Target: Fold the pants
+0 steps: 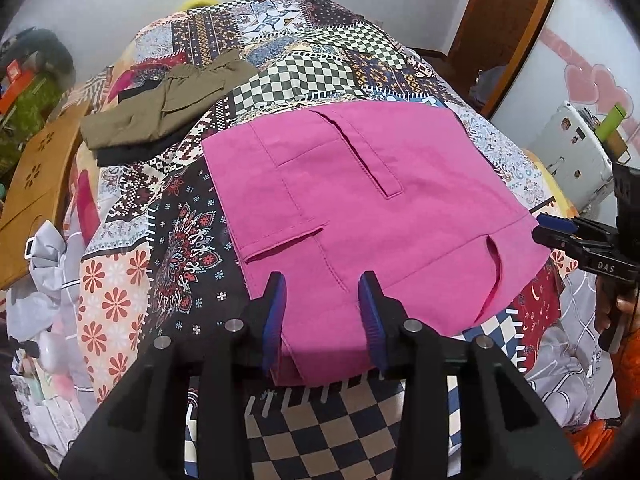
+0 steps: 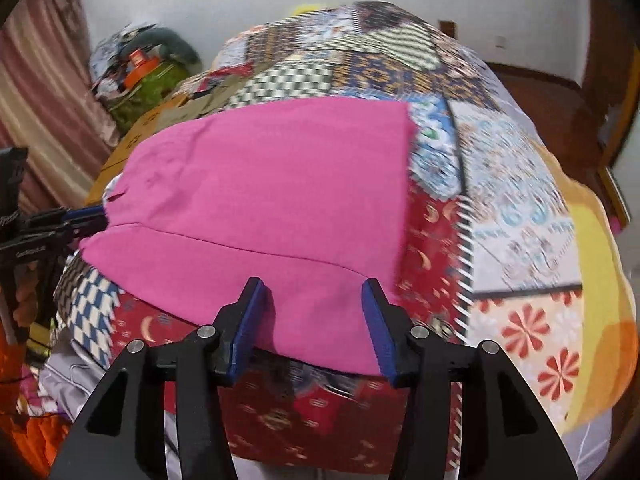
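Folded pink pants [image 1: 372,208] lie on a patchwork-covered bed [image 1: 192,240], their near edge between the parted, non-gripping fingers of the left gripper [image 1: 322,304] and right gripper [image 2: 314,312].

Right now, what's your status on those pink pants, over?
Left hand-held gripper open, straddling near edge of folded pink cotton pants. Right hand-held gripper open at same edge. Olive-green folded garment lies clear, beyond.
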Motion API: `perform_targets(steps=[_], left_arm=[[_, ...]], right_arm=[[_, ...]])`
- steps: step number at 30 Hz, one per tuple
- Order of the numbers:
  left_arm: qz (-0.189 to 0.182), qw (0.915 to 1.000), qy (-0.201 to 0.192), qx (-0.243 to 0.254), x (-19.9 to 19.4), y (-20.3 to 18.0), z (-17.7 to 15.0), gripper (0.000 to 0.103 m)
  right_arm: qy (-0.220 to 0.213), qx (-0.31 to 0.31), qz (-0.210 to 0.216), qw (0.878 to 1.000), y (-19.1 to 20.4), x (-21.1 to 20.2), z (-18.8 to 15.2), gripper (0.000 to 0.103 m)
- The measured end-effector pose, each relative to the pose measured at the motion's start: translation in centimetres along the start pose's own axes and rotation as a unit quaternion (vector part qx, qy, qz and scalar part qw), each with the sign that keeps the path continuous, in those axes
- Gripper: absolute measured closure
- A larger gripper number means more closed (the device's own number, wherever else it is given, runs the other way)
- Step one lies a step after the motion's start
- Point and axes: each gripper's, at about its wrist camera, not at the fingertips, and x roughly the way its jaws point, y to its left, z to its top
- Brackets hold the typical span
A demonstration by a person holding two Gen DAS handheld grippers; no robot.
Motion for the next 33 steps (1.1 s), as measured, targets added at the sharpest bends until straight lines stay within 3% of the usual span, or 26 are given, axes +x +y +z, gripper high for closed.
perform_targets(steps=[5,11,17,23,28,33], left_arm=[[-0.005,1.0000,-0.002,0.001,-0.1,0.2,0.1,0.062],[0.035,0.9991,-0.023,0.010,-0.9,0.8,1.5,0.062],[0.046,0.9978,-0.045,-0.017,-1.0,3.1,4.8,0.061],[0.061,0.9952,-0.061,-0.047,0.6,5.3,8.0,0.051],[0.059,0.9941,-0.036,-0.083,3.6,7.5,9.2,0.050],[0.012,0.9923,0.001,-0.124,6.7,8.8,8.8,0.049]], right_arm=[[0.001,0.024,-0.013,1.000,-1.8,-0.4,-0.7,0.055],[0.002,0.007,-0.046,0.999,-1.9,-1.0,0.2,0.055],[-0.030,0.003,-0.034,0.999,-2.3,-2.3,2.9,0.052],[-0.050,0.015,-0.024,0.998,-2.8,-1.2,6.8,0.052],[-0.048,0.020,-0.022,0.998,-3.6,1.0,9.4,0.052],[-0.018,0.033,-0.010,0.999,-5.3,4.6,11.7,0.050]])
